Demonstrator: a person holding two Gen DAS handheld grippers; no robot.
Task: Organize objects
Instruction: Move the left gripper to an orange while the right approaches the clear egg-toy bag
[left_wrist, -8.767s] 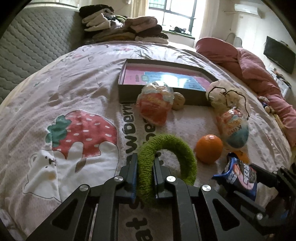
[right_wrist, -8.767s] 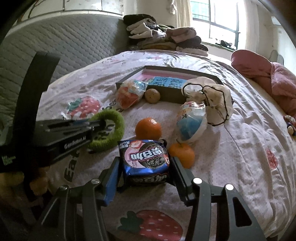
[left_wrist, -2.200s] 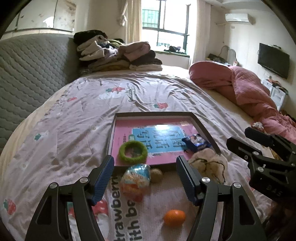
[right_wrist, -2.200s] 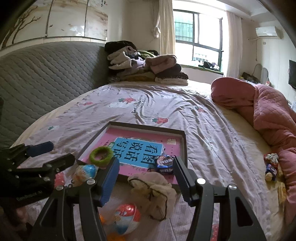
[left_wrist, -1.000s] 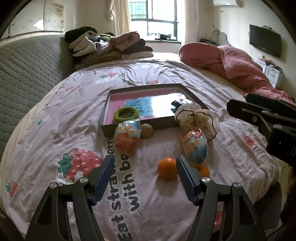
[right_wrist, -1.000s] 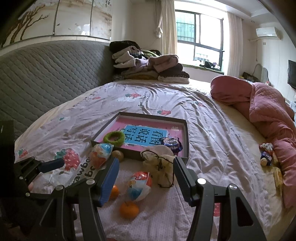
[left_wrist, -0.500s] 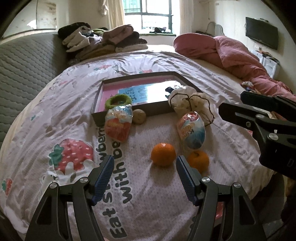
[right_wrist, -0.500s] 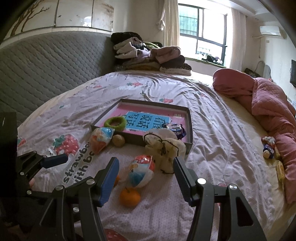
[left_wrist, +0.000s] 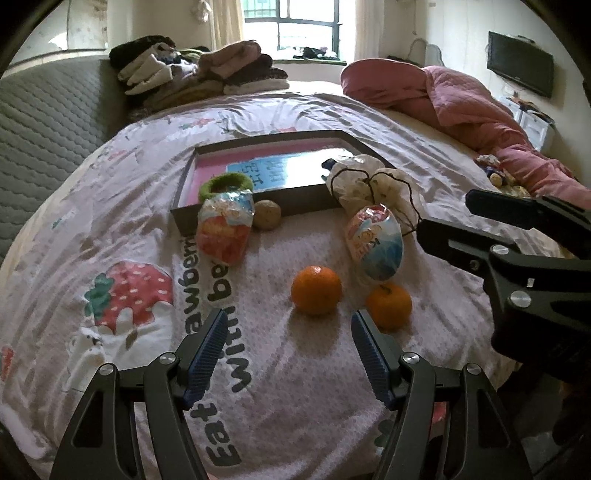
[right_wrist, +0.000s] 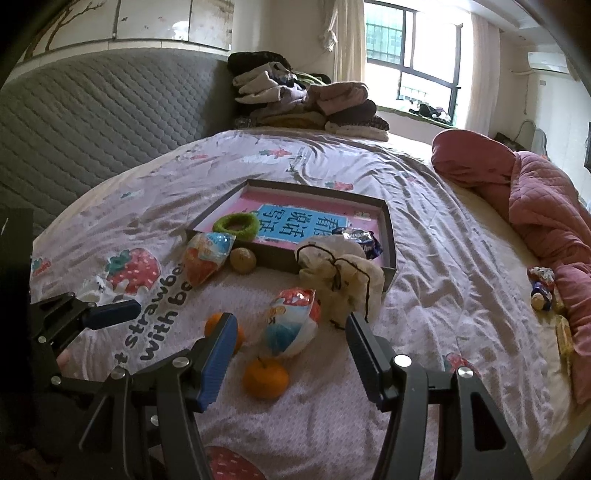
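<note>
Left claw (left_wrist: 286, 341): standing wide open and empty, pointing down at the bed (left_wrist: 314, 398); the nearer orange (left_wrist: 316, 284) is lying just ahead of the gap, which makes it the likely next pick.
Right claw (right_wrist: 286, 354): also spread open with nothing between the pads, hanging over the second orange (right_wrist: 265, 377) and the blue-and-white snack bag (right_wrist: 291, 323), so each hand seems lined up on its own fruit.
Tray (right_wrist: 388, 236): lying flat in the middle of the bed as the collecting place; the green ring (right_wrist: 236, 224) and a dark snack packet (right_wrist: 356, 236) are already sitting inside it.
Left outside: the red-and-blue snack bag (left_wrist: 225, 230) and a small brown round thing (left_wrist: 266, 215) are lying against the tray's near wall; the white drawstring pouch (left_wrist: 369, 182) is slumping at its near corner.
Progress: judging by the layout, the sorting is partly done, with six items waiting on the sheet.
Risk: the oranges are round and the sheet is soft, so a nudge from a pad could roll one away.
</note>
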